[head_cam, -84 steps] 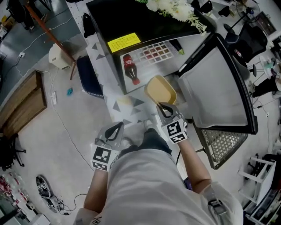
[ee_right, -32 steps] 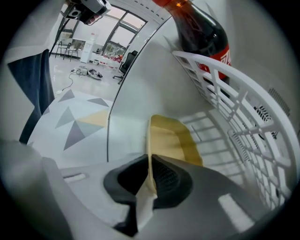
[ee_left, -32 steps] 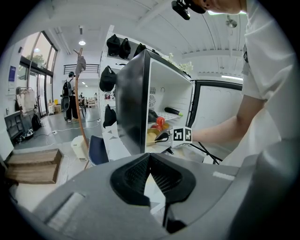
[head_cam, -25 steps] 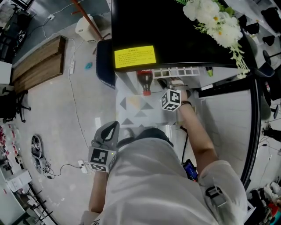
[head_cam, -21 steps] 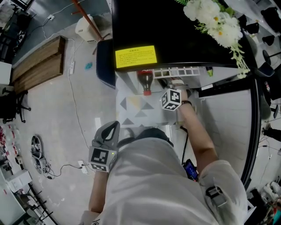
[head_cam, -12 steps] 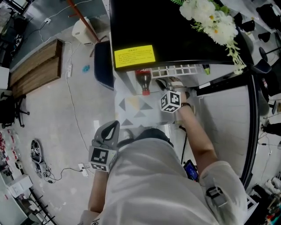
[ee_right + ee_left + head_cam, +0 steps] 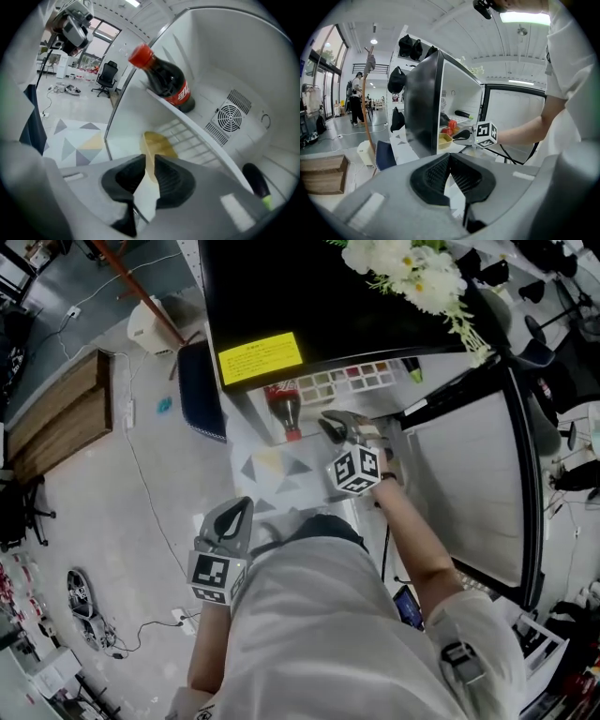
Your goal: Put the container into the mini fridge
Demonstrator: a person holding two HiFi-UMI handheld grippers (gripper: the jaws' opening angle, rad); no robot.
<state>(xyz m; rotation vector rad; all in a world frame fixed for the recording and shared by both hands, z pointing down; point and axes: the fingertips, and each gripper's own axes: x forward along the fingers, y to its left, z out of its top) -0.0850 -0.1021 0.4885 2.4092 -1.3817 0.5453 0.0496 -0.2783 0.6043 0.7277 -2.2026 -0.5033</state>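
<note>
Arms are doing different things. The right one is reaching straight out in front of the person, and the right gripper (image 7: 336,427) is poking into the open mini fridge (image 7: 309,296). Its fingers are pinching the rim of the yellow container (image 7: 159,143), which is sitting just inside the fridge, near the cola bottle (image 7: 164,82). The left arm is bending low by the person's side. The left gripper (image 7: 239,512) is pointing forward over the floor, with its fingers pressing together on nothing. A few seconds ago the container was being held out in front of the fridge, in plain sight. Now the fridge's black top is hiding it from the head view.
</note>
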